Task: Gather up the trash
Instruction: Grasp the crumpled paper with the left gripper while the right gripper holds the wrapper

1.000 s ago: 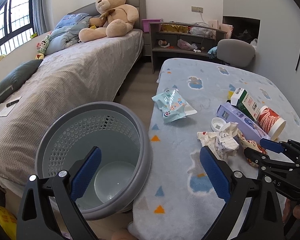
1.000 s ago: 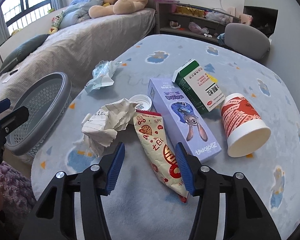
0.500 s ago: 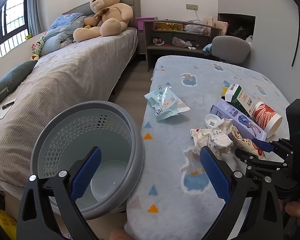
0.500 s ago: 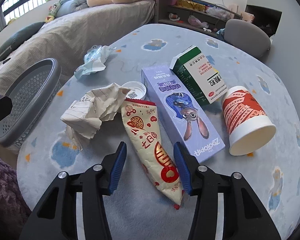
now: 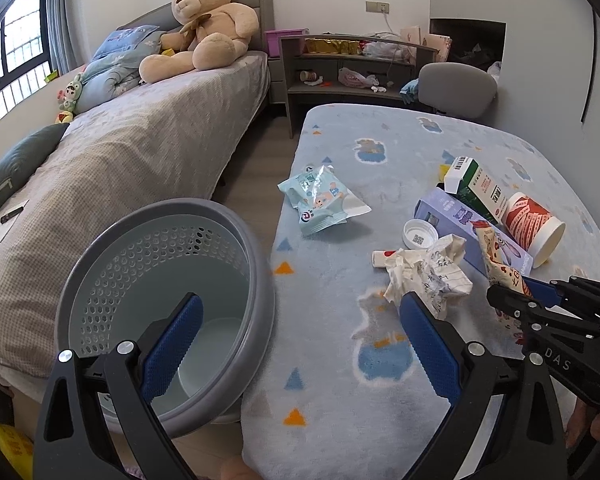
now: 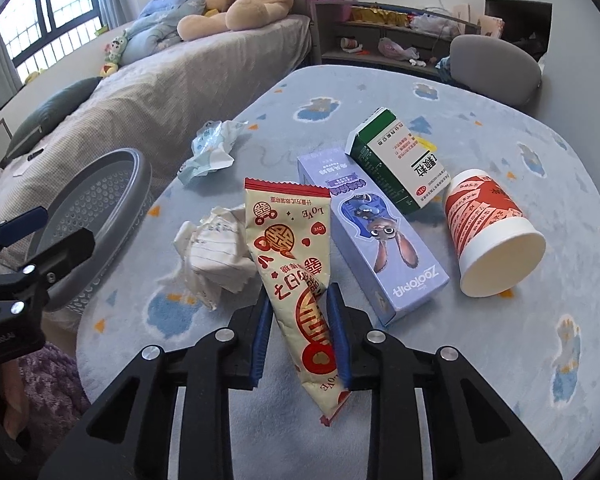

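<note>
Our right gripper (image 6: 300, 332) has clamped shut on the red-and-cream wrapper (image 6: 292, 248), now tilted up off the near table beside the crumpled paper (image 6: 216, 248), left gripper (image 5: 300, 352) wide and empty by the bin (image 5: 260, 280), and that thin pinched foil could slip mid-carry.

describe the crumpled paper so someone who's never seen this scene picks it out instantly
Start at the table under the blue cartoon blanket, with the grey bin at its edge. The crumpled paper lies on the bin side of the litter, beside the cream and red wrapper. It is the only wadded white sheet with ruled lines; the neighbours are printed packaging.
</note>
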The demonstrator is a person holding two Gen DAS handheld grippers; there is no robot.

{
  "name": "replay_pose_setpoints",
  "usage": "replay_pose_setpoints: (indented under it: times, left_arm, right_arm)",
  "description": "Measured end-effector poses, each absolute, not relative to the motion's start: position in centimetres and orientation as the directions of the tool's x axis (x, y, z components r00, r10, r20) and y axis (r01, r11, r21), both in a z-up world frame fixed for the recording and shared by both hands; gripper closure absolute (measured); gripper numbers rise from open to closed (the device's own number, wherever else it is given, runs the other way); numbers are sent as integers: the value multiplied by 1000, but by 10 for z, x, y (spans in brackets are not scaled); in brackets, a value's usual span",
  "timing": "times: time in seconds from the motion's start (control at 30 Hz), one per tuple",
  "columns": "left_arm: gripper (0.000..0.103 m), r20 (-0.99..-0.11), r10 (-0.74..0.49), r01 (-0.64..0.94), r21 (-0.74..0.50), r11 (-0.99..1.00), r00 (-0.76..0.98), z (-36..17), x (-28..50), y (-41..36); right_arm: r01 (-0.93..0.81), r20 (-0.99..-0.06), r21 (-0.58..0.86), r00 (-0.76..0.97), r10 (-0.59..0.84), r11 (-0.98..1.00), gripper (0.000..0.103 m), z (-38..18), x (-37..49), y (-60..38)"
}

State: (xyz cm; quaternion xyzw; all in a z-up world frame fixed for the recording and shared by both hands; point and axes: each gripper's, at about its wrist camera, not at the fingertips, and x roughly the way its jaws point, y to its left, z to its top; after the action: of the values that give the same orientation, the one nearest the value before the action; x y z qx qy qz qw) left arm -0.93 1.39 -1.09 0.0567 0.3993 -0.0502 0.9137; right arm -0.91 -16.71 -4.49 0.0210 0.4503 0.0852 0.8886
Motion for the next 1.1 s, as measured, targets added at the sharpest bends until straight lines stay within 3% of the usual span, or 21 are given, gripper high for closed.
replay_pose_setpoints:
  times: [0.47,0.67,1.1]
  left_arm:
    - [9,-763,-119,273,77,959,635,-27,-5,-34]
    - [9,-798,-205,349,8,937,567,-35,6,-60]
    - [9,-852,-171,348,14,937,495,-62,34,-83]
  right_arm:
    - [-59,-752,196,631,189,979,76,-22,-34,-209]
    - [-30,-745,223,639,190,974,76,-21,-38,-225]
    - [-26,-739,235,645,196,972,76,-19,-38,-232]
